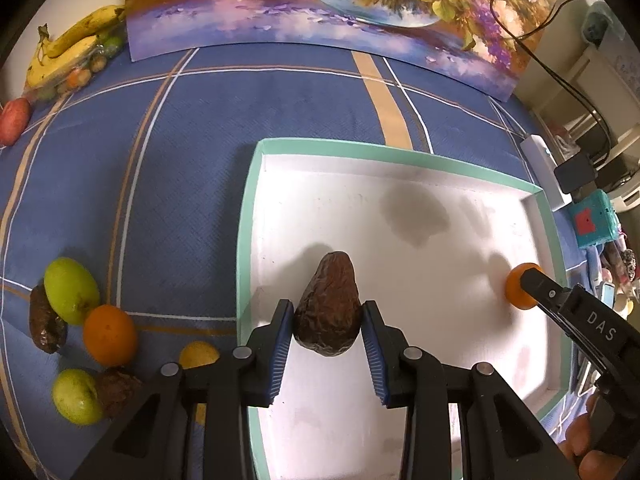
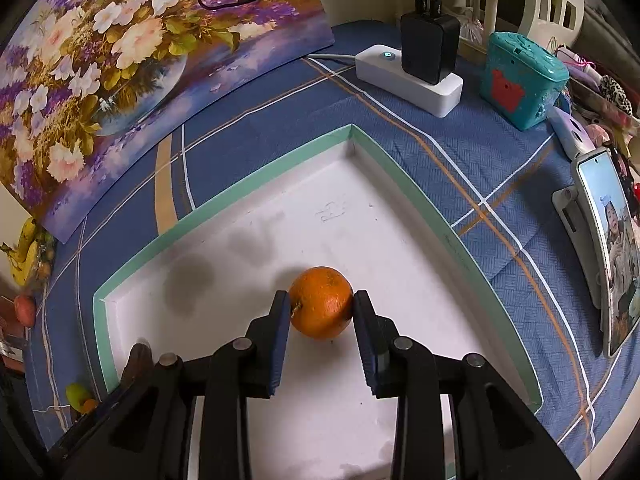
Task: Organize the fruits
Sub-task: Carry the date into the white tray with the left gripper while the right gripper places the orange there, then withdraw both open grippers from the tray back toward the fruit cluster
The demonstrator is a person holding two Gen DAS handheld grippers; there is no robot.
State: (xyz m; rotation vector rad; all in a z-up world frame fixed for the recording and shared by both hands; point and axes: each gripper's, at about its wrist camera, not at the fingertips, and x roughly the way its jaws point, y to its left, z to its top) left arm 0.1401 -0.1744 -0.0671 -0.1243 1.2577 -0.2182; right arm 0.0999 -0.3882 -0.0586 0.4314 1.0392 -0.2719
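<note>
A dark brown wrinkled avocado [image 1: 326,312] sits between the blue pads of my left gripper [image 1: 328,308], which is shut on it low over the white tray with the teal rim [image 1: 248,216]. At the tray's right side my right gripper [image 1: 534,280] is shut on an orange [image 1: 514,286]. In the right wrist view the orange [image 2: 320,302] is pressed between both pads of the right gripper [image 2: 320,300], just above the tray floor near the rim [image 2: 248,184]. I cannot tell whether either fruit touches the floor.
Left of the tray lie green apples [image 1: 70,290], an orange [image 1: 110,340] and brown avocados [image 1: 46,324]. Bananas [image 1: 68,52] and a red apple [image 1: 14,120] sit far left. A flower painting [image 1: 320,8], power strip [image 2: 408,76], teal box [image 2: 520,80] and phone [image 2: 612,248] border the cloth.
</note>
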